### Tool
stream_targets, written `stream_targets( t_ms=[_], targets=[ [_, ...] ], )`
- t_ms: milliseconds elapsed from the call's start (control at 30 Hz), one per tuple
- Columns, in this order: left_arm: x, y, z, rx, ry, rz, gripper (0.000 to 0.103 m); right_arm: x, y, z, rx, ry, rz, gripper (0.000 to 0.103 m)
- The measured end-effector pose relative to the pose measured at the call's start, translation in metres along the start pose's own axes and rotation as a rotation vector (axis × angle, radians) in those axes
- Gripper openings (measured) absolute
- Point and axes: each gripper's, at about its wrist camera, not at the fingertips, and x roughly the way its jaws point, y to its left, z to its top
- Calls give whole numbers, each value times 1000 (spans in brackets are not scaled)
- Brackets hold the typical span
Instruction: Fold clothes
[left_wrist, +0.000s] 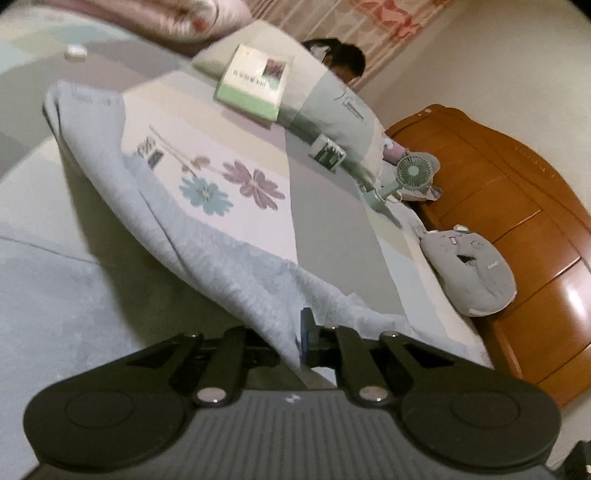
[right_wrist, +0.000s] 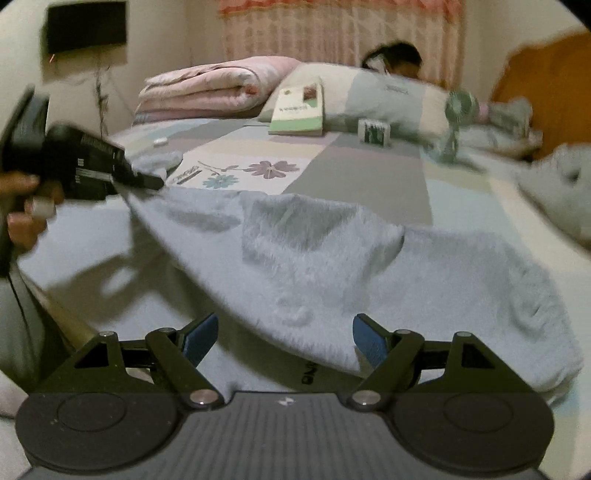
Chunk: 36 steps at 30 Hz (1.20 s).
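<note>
A light blue fuzzy garment (left_wrist: 207, 243) lies spread on the bed, with one edge lifted off it. My left gripper (left_wrist: 297, 334) is shut on that raised edge, and the cloth runs down between its fingers. In the right wrist view a hand holds the left gripper (right_wrist: 149, 181) at the far left, pinching the garment's (right_wrist: 369, 266) far corner. My right gripper (right_wrist: 284, 338) is open just above the garment's near part, its blue pads (right_wrist: 199, 338) wide apart with fuzzy cloth showing between them but not clamped.
The patchwork bedsheet (left_wrist: 332, 229) carries a green book (left_wrist: 255, 85), a small box (left_wrist: 327, 153), a hand fan (left_wrist: 412, 171) and a grey plush cushion (left_wrist: 472, 273). A wooden headboard (left_wrist: 517, 206) is on the right. A folded pink quilt (right_wrist: 207, 88) and a pillow (right_wrist: 388, 99) lie far back, with a person's head (right_wrist: 397, 55) behind them.
</note>
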Motion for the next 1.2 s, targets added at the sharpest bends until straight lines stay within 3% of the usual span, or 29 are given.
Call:
stream_targets(
  t_ms=[167,267,300,333,633,800,1200],
  targets=[
    [-15,-12,-9,47,-29,27,3,6,41,-8,-384,-2,-80,77],
    [-23,-18,-14,69,-44,41,3,24,62,-15,-599,24,-138,44],
    [-25,-20,-15,77,-49,45,3,29,64,-17,-636,37,-146,18],
    [-28,-22,-17,85,-54,50,3,32,65,-19,-663,46,-150,9],
    [-45,-30,-47,185,-47,129,2,9,55,-21,-723,40,-106,7],
    [-33,-22,-69,216,34,197,2,21,54,-34,-758,105,-79,7],
    [-42,-18,-80,265,61,201,2,12,56,-39,-779,109,-47,6]
  ],
)
